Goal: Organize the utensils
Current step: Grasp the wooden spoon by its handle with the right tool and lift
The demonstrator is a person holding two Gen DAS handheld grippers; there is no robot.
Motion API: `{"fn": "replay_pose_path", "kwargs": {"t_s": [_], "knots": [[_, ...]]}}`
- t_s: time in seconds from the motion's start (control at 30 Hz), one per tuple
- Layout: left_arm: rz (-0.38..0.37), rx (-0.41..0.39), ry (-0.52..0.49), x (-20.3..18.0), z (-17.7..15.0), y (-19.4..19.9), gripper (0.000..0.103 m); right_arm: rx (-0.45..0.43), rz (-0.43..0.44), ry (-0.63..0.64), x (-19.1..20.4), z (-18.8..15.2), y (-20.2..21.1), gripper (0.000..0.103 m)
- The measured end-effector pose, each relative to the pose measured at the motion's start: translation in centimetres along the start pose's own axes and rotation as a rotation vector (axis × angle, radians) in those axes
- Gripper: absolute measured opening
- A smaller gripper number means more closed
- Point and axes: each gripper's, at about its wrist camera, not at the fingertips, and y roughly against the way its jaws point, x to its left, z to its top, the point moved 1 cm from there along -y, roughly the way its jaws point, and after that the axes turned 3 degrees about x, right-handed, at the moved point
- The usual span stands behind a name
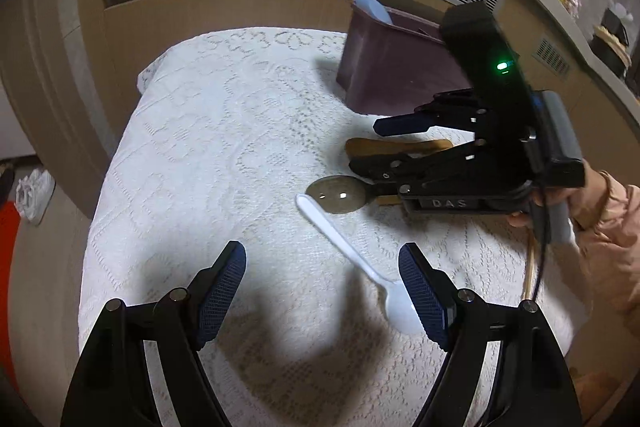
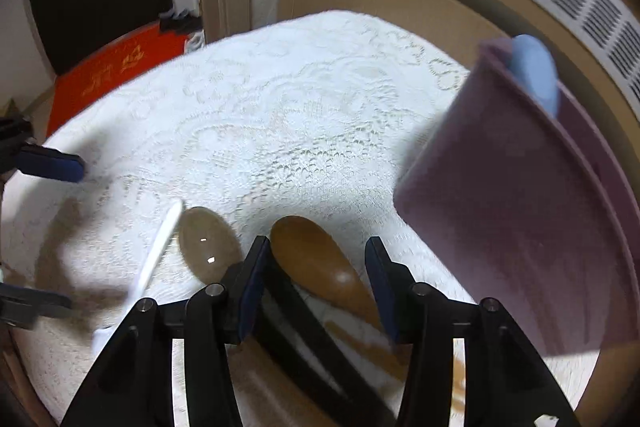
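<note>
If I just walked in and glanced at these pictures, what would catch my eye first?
Probably the right gripper, its black jaws standing either side of a wooden spoon on the white lace cloth. Beside that spoon lie a metal spoon and a white plastic spoon, the latter near the open left gripper. At the far right of the table stands a purple bin with something pale blue sticking out.

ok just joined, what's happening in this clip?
A person with a handheld gripper in each hand is sorting utensils on a lace-covered table. The right gripper is down over the wooden spoon, jaws straddling it but not visibly pressing on it. The left gripper hangs open above the white plastic spoon, holding nothing. A translucent spoon lies between the two. The purple bin at the back already holds a light blue utensil.
</note>
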Motion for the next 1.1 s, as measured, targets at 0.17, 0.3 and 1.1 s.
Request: {"fn": "replay_pose_path", "kwargs": {"t_s": [0.17,0.3,1.1], "knots": [[0.001,0.006,0.030,1.1,-0.1,0.1,0.079,0.024,0.073,-0.053,-1.8,0.0,-0.4,0.056],[-0.018,0.013,0.048,1.1,0.2,-0.2,0.079,0.013,0.068,-0.116,-2.5,-0.9,0.2,0.032],[-0.089,0.064,-0.203,-7.2,3.0,-2.8,0.062,-0.032,-0.072,-0.339,-6.4,-13.9,8.7,0.036]]}}
